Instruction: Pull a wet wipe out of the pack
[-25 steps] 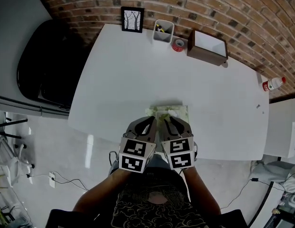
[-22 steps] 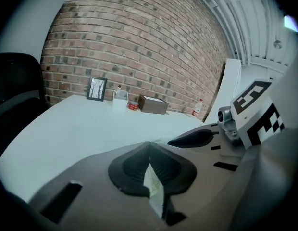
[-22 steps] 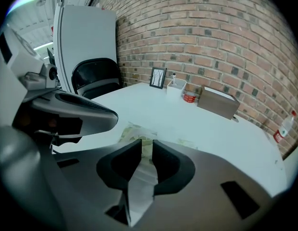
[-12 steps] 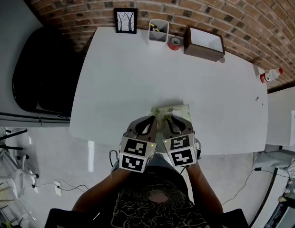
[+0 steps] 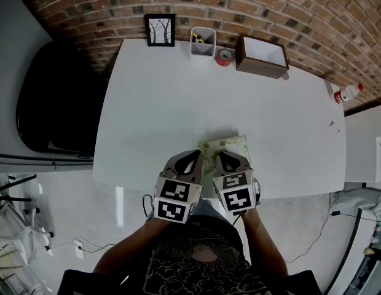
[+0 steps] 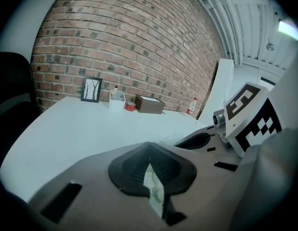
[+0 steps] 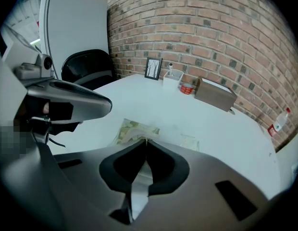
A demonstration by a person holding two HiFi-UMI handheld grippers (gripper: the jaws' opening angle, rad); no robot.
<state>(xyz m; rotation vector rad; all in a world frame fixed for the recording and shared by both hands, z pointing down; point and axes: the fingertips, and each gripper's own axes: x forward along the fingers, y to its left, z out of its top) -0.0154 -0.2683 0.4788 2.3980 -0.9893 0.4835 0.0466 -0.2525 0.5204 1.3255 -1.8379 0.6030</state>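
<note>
A green patterned wipe pack [image 5: 230, 146] lies flat near the front edge of the white table [image 5: 166, 103]. Both grippers sit side by side at its near end. My left gripper [image 5: 195, 156] is at the pack's near left corner, jaws closed, with a strip of the pack [image 6: 155, 192] showing in the gap behind the tips [image 6: 149, 145]. My right gripper [image 5: 219, 157] is also closed, its tips [image 7: 145, 140] meeting at the near edge of the pack [image 7: 132, 130]. White material fills the gap behind those tips. No wipe is seen standing out of the pack.
Along the brick wall stand a framed picture [image 5: 160, 29], a white pen holder [image 5: 203, 42], a red tape roll [image 5: 223, 58] and a brown box [image 5: 260, 57]. A bottle [image 5: 349, 93] is at the far right. A black chair [image 5: 52, 97] stands left of the table.
The raised, crumpled far end of the pack now lies flatter. The right gripper has drawn slightly back toward me; the left gripper has hardly moved.
</note>
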